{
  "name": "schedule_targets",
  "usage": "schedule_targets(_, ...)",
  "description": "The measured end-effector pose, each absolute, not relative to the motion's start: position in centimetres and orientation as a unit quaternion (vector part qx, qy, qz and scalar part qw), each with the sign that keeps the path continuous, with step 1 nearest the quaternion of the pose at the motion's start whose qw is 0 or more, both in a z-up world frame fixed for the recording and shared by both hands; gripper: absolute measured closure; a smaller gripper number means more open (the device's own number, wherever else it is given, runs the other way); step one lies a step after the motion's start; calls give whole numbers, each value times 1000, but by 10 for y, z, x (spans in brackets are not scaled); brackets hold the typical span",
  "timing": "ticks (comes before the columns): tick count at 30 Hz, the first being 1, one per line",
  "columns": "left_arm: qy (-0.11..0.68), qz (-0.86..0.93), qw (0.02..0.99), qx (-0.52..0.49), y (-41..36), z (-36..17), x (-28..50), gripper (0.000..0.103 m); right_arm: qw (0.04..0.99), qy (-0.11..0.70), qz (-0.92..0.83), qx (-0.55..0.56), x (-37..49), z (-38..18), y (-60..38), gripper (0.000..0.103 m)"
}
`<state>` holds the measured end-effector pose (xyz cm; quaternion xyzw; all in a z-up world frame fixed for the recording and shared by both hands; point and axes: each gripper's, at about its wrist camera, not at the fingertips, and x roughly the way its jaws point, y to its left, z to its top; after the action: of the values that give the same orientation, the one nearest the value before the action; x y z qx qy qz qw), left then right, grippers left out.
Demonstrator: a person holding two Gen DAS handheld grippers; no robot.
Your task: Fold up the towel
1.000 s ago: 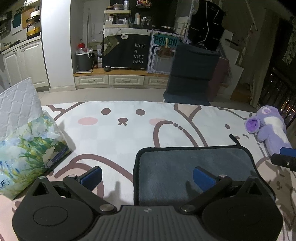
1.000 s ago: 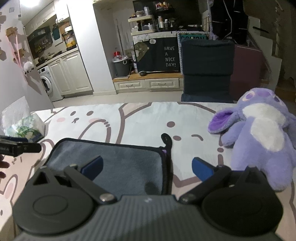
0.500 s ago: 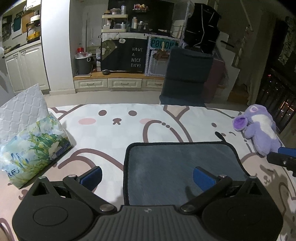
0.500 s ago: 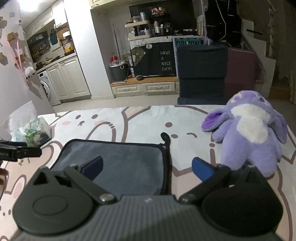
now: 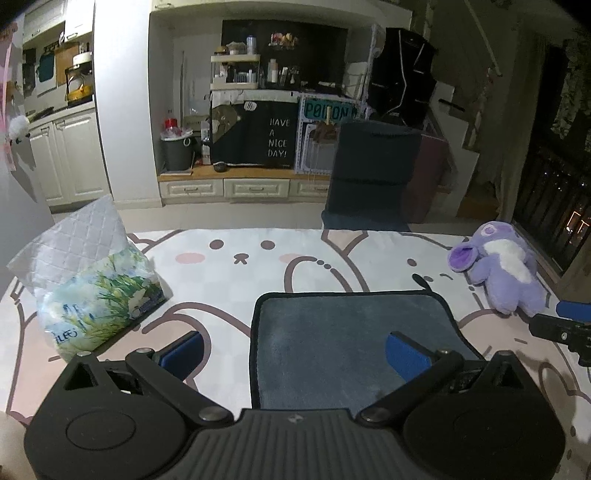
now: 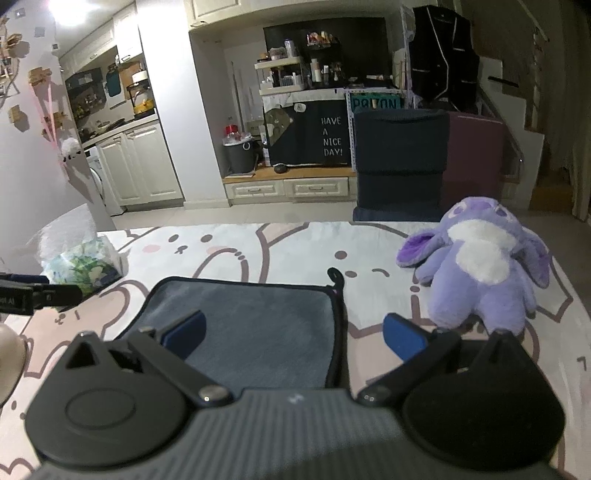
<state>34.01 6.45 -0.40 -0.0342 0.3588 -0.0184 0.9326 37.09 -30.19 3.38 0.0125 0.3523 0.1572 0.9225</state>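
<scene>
Though flat: one towel, one plush

You are working in dim indoor light: a ceiling lamp is glaring white at the upper left of the right wrist view, leaving the right-hand side of the room and the window side dark. Soft shadows are falling to the right of the tissue pack and under the plush toy on the printed table cover. Fisheye distortion is bowing both views at their black corners, and fine detail is smearing slightly.
</scene>
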Motion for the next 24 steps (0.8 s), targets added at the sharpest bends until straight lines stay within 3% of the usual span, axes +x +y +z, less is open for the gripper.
schedule_targets(24, 312, -20, 950, -15, 51, 41, 244, 0, 932, 318, 174, 15, 289, 75, -308, 0)
